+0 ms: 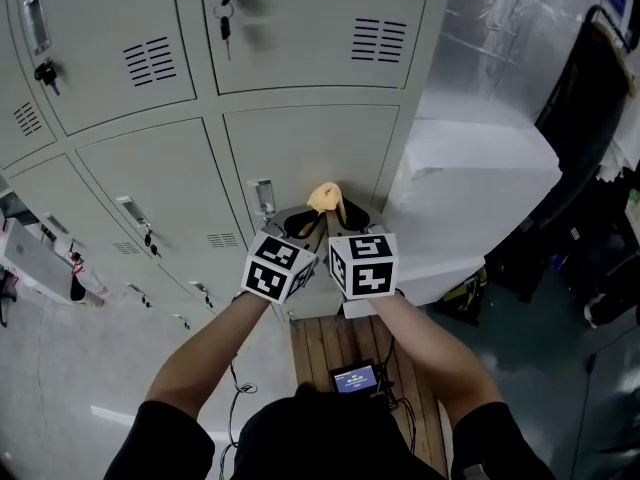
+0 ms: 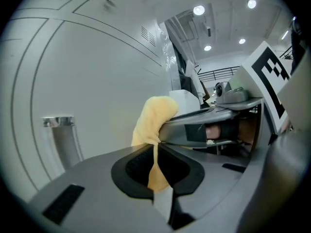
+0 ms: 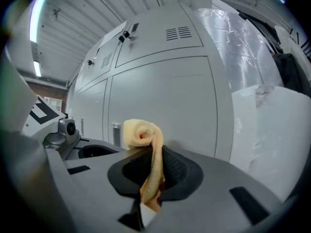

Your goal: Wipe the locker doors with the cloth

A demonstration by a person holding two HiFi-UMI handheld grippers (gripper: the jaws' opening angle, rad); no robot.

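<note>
The yellow cloth point(image 1: 325, 198) is bunched up just in front of a lower grey locker door point(image 1: 310, 148), beside its metal handle point(image 1: 262, 196). My left gripper point(image 1: 303, 224) and right gripper point(image 1: 352, 213) are side by side below it. In the left gripper view the cloth point(image 2: 153, 118) runs down between the closed jaws of the left gripper point(image 2: 154, 152), with the right gripper's fingers point(image 2: 204, 125) reaching in from the right. In the right gripper view a rolled end of cloth point(image 3: 143, 135) sticks up from the right gripper point(image 3: 152, 166), which is pinched on it.
Several more locker doors point(image 1: 120, 58) stand above and to the left, with keys point(image 1: 225, 23) hanging in some locks. A white wrapped block point(image 1: 480, 168) stands to the right of the lockers. A wooden plank floor point(image 1: 325, 343) and a small screen device point(image 1: 355, 378) lie below.
</note>
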